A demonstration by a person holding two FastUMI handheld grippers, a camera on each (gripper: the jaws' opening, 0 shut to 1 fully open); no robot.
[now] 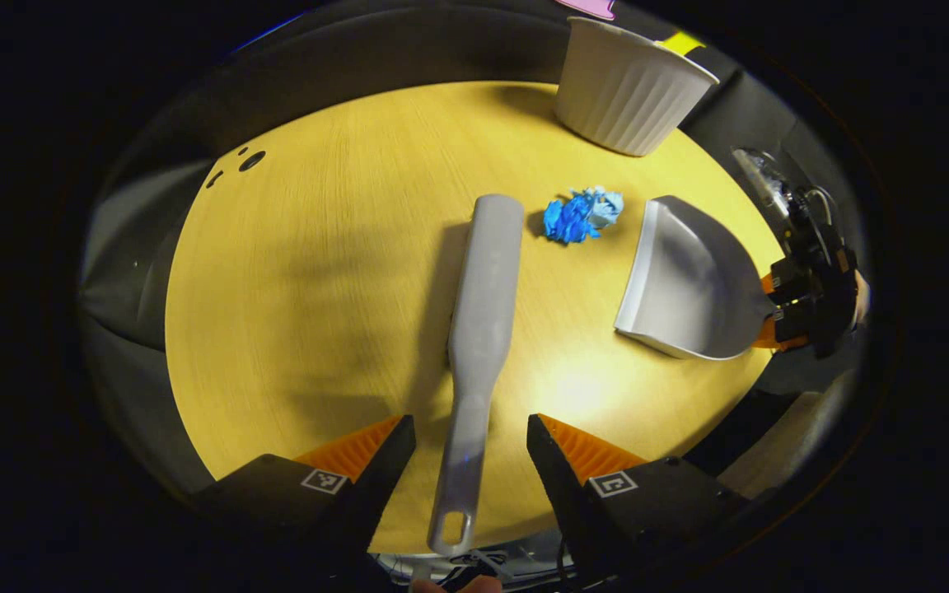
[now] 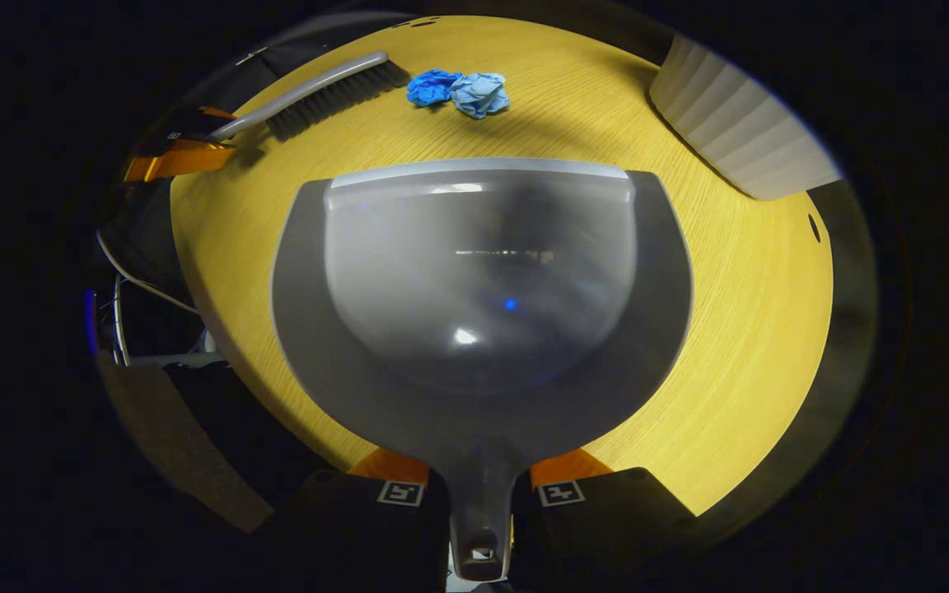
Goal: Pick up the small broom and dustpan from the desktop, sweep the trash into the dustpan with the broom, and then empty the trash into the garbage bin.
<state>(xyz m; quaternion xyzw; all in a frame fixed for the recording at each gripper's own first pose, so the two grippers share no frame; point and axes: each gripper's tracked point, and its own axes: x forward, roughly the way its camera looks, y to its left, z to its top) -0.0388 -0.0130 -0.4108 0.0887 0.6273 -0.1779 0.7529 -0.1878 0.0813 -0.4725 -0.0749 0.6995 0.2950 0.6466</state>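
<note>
garbage bin [image 2: 742, 136] cut off at the edge, dustpan [image 2: 483, 305] interior blurred — reflections (unreadable), broom [image 1: 483, 305] bristles hidden underneath

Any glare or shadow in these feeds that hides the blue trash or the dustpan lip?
Left gripper view: a bright glare patch on the round yellow wooden table near the grey plastic dustpan, and the grey brush casts a soft shadow; the crumpled blue paper trash stays clear. Right gripper view: small reflections in the dustpan bowl, lip visible, fisheye bending the table edge.
</note>
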